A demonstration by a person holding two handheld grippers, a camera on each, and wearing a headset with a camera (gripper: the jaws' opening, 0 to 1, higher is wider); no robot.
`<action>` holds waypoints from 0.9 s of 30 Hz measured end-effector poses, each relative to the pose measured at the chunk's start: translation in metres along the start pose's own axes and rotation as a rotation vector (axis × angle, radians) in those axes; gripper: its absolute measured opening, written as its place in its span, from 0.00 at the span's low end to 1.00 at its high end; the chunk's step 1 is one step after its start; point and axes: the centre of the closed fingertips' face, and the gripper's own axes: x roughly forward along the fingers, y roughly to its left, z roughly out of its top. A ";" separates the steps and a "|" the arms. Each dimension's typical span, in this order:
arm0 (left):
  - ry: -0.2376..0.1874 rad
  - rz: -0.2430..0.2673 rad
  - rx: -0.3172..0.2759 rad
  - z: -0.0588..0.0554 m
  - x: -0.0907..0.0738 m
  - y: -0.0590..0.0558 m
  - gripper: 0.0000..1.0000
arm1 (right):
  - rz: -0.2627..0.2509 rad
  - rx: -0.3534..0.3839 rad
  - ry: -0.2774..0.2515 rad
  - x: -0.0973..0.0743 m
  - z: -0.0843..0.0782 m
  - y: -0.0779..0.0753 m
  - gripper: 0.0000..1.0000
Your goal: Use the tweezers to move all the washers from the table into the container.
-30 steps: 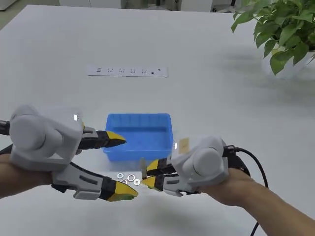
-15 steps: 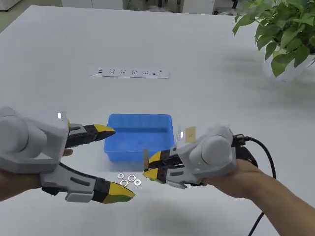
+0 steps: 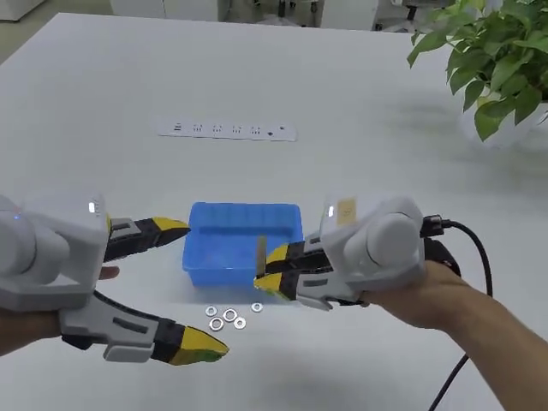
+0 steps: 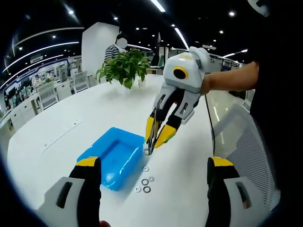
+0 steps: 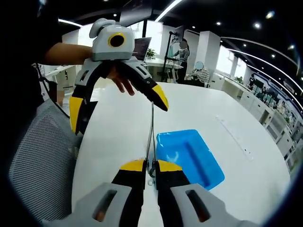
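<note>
Bright open-plan office, wide white tabletop (image 3: 360,145) up front.
A leafy green potted plant (image 3: 497,60) sits at its far corner, a flat white power strip (image 3: 227,131) lies mid-surface; long ceiling light strips (image 4: 158,5) run overhead, a white square pillar (image 4: 97,47) stands behind, grey mesh chair (image 5: 38,161) at the edge.

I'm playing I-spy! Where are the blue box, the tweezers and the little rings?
blue box (image 3: 211,273), head view, its front wall.
tweezers (image 5: 151,137), right gripper view, middle of the shaft.
little rings (image 3: 229,315), head view, one ring in the cluster.

Washers (image 3: 229,317) on table (image 3: 360,111) just before container (image 3: 224,272), power strip (image 3: 227,131) behind
</note>
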 end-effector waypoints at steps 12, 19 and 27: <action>-0.002 0.006 0.004 0.002 0.001 0.006 0.99 | -0.028 -0.008 -0.020 0.004 0.004 -0.022 0.09; -0.007 0.007 0.006 0.006 0.004 0.012 0.98 | -0.045 -0.006 -0.018 0.010 0.000 -0.034 0.09; -0.014 0.009 0.004 0.009 0.008 0.019 0.97 | -0.062 0.007 -0.018 0.016 -0.004 -0.044 0.09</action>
